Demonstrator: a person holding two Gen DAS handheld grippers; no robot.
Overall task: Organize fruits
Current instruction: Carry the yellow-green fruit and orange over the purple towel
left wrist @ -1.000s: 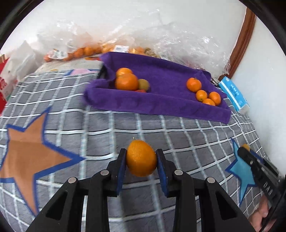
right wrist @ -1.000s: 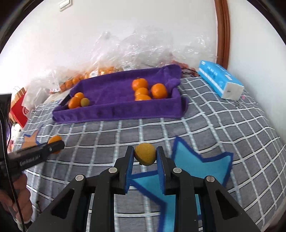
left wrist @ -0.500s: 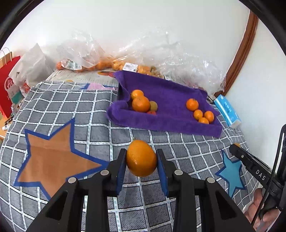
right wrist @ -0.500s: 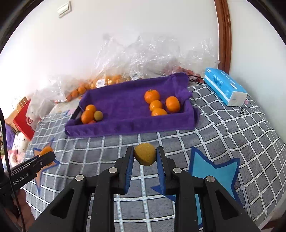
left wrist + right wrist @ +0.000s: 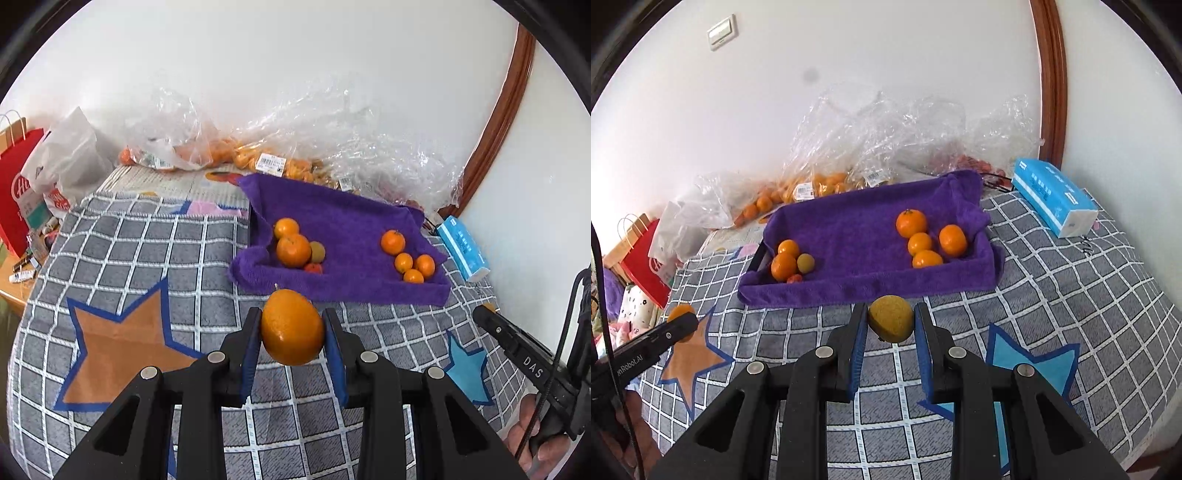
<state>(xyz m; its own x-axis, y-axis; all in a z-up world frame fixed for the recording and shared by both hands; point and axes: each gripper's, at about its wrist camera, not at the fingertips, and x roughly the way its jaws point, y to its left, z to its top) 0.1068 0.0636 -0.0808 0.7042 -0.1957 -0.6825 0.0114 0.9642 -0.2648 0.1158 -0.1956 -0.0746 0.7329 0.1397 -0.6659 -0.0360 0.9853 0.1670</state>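
**Both fruits lifted, tray ahead**

Left gripper (image 5: 291,328) clenched on orange (image 5: 292,327); right gripper (image 5: 891,325) clenched on yellow-green fruit (image 5: 890,323). Both risen off the bed, now nearer the purple tray (image 5: 871,286). Sorting presumably follows.

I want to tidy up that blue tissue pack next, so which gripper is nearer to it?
Right. The right gripper, holding a yellowish fruit, is nearer the tissue pack. The left gripper, gripping an orange, sits farther away, toward the orange star.
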